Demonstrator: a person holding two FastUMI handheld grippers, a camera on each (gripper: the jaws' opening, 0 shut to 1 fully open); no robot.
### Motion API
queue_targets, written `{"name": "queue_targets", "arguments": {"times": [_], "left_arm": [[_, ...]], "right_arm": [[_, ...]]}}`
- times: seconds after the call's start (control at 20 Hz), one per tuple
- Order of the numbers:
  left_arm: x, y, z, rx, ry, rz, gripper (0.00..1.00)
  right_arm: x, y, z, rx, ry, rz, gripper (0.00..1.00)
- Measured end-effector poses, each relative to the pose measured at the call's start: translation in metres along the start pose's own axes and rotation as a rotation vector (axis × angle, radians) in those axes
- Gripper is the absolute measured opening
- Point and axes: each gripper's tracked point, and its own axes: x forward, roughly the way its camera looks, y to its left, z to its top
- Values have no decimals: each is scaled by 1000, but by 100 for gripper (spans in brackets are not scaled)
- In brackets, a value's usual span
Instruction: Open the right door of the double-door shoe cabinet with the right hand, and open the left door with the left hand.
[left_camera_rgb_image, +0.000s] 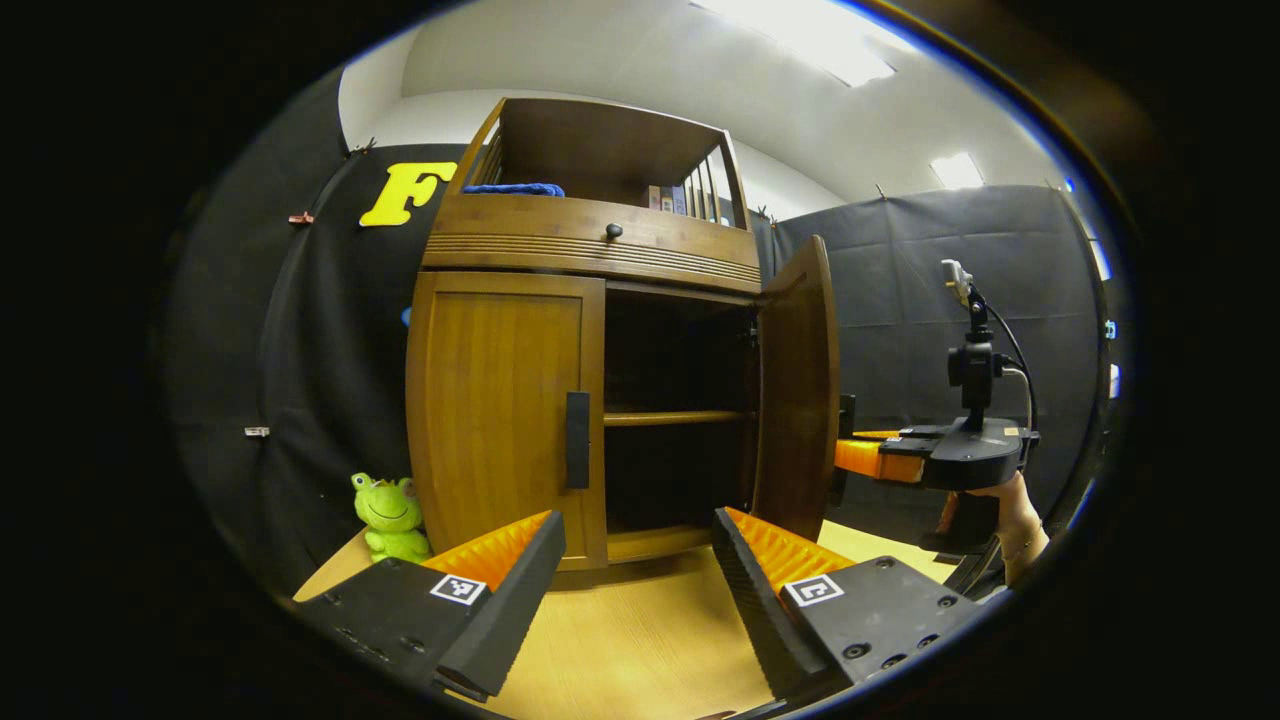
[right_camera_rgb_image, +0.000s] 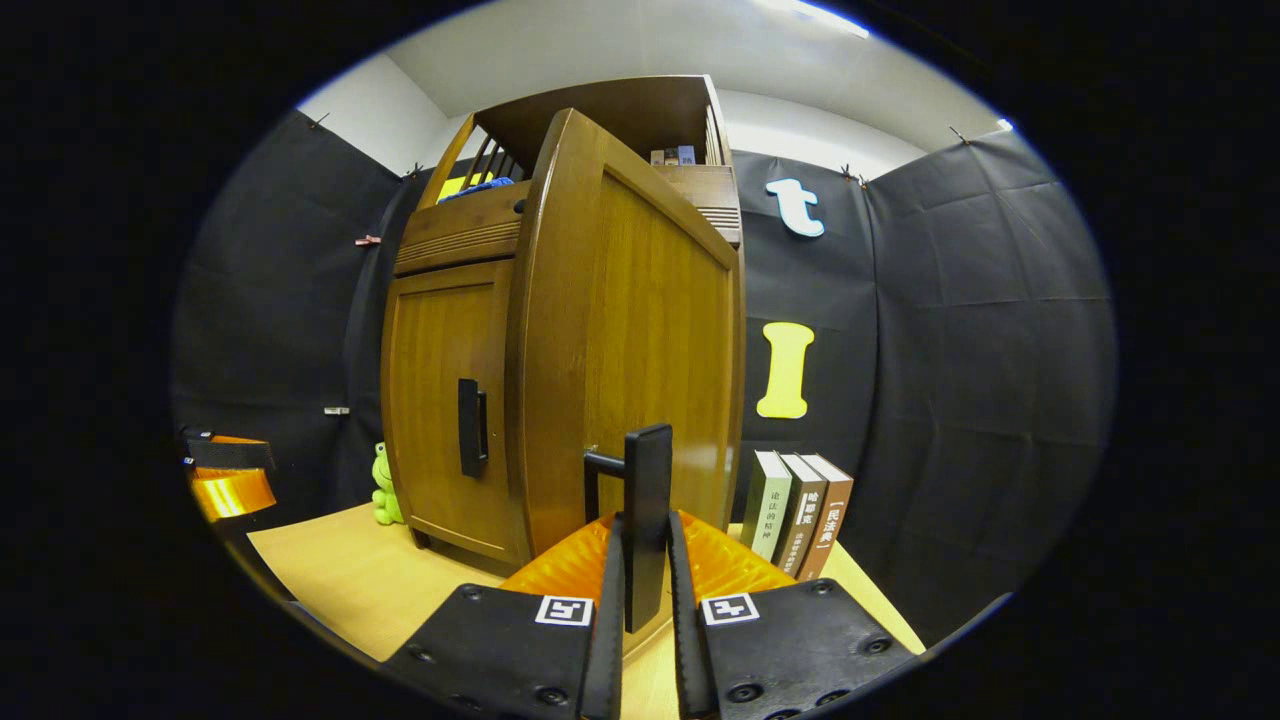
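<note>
The right tongs (right_camera_rgb_image: 645, 590) are pinching the right door's handle (right_camera_rgb_image: 647, 520), both fingers pressing on it. The right door (left_camera_rgb_image: 797, 390) is standing swung out, baring dark shelves. The left door (left_camera_rgb_image: 505, 410) is sitting flush, its handle (left_camera_rgb_image: 577, 440) just ahead of the left tongs (left_camera_rgb_image: 640, 570), which are hanging spread over the counter (left_camera_rgb_image: 630, 640), touching nothing.

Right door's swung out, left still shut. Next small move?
Probably ease the open left gripper forward onto the left door's handle: the left door is closed, while the right gripper is clamped on the right door's handle, that door open.
</note>
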Motion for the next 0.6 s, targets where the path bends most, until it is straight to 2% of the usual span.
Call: {"name": "queue_targets", "arguments": {"times": [0.05,0.35,0.4,0.45,0.6], "left_arm": [[2,-3,0,-1,1,-5,93],[15,-13,-7,4,13,-29,93],[17,-15,-8,6,15,-33,93],[19,-15,-10,6,17,-37,93],[27,-19,-12,3,20,-49,93]], "right_arm": [[-2,-4,0,-1,3,-5,25],[-16,-39,7,-8,-1,-89,25],[-18,-47,7,-5,-6,-104,30],[-20,-52,9,-5,-10,-114,20],[-29,-65,12,-8,-22,-143,20]]}}
